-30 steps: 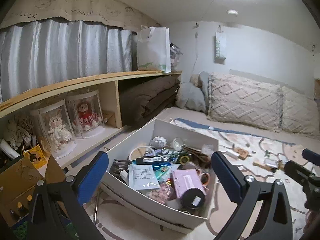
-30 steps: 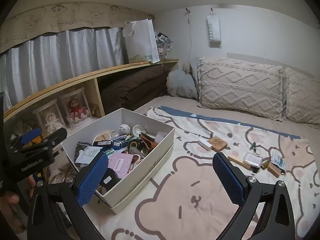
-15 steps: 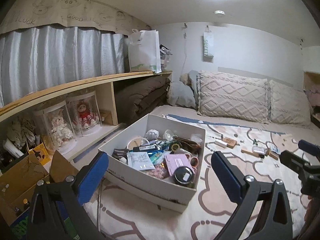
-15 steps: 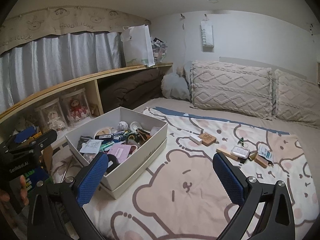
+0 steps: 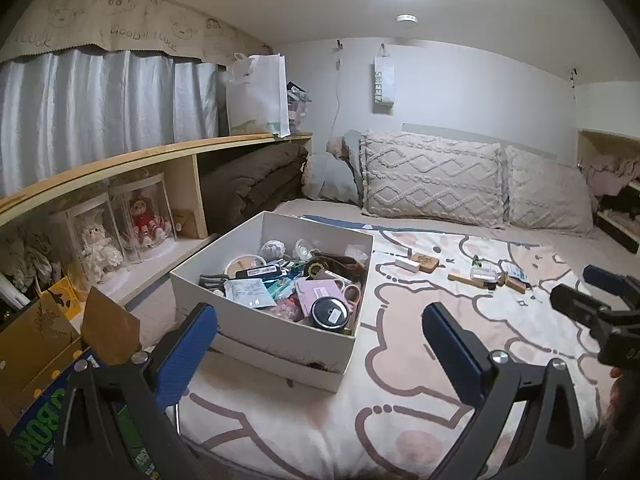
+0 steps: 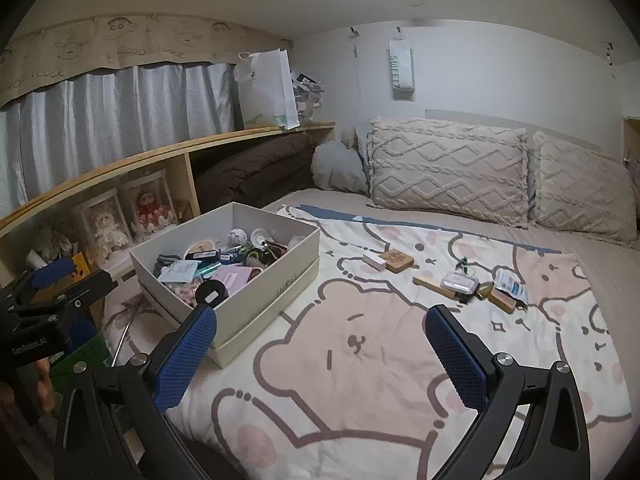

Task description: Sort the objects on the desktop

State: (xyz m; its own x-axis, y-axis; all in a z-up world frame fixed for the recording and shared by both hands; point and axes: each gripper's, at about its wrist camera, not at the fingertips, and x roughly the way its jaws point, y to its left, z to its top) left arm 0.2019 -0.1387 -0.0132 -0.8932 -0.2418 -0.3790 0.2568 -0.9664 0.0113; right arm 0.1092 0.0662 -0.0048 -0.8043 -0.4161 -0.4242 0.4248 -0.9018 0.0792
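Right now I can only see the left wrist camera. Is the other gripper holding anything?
Observer: No. The right gripper is wide open, with nothing between its fingers.
Operator: Does the white box have writing on it?
Observer: Yes. The white box has faint lettering on the long side facing the bear blanket, too faint to read.
Operator: What's holding my gripper?
Observer: A hand holds the left gripper from underneath.
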